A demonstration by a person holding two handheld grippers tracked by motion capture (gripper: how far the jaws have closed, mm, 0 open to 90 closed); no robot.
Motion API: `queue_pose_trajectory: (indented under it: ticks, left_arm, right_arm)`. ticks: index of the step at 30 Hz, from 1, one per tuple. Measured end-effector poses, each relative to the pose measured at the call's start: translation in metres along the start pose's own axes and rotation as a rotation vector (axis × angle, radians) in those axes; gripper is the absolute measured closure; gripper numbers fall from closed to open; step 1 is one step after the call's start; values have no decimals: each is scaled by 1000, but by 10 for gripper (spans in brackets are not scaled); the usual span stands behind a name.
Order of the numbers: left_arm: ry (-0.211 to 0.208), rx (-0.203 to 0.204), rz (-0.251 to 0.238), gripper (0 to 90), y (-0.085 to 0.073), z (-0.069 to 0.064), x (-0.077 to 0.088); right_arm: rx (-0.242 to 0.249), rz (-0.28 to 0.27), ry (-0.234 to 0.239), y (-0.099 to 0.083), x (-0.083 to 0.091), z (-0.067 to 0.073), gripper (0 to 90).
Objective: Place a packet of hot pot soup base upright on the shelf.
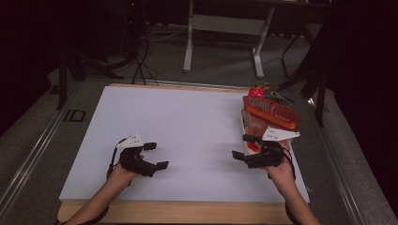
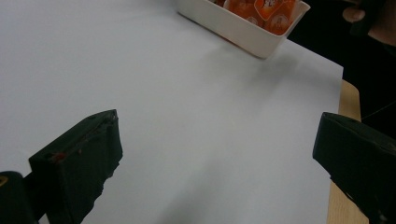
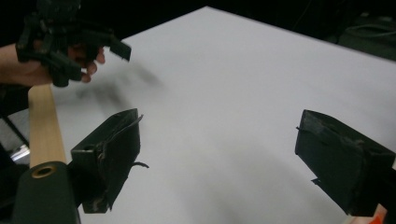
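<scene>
Left gripper (image 1: 156, 155) and right gripper (image 1: 241, 146), jaws wide, hover over the white table (image 1: 187, 122); a tray (image 2: 233, 28) of what look like orange packets (image 1: 272, 112) sits just beyond the right gripper.

A wooden table (image 1: 187, 213) carries a white sheet (image 1: 187, 131) over nearly its whole top — bare wood shows along the near edge. A white tray (image 2: 233, 28) of orange packets (image 1: 272, 112) rests on the sheet, just beyond the right gripper (image 1: 245, 146).
</scene>
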State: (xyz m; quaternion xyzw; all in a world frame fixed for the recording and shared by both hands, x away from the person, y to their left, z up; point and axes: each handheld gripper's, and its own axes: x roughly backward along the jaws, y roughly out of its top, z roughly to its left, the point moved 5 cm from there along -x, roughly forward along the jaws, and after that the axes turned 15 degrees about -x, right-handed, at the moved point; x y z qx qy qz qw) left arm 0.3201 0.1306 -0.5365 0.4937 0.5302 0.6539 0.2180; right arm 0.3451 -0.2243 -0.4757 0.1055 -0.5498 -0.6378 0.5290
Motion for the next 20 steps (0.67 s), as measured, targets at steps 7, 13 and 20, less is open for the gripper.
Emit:
queue_pose_trajectory:
  ticks: [7,13,20]
  left_arm:
    - [-5,-5,-2,14,0,-1,0]
    - [-4,-18,-3,13,0,-2,0]
    - [-6,-28,-2,13,0,-4,0]
  right_arm:
    - [7,53,22,-13,-16,2,139]
    - [32,91,12,-21,-24,2,139]
    - [34,108,-14,-28,-27,-6,139]
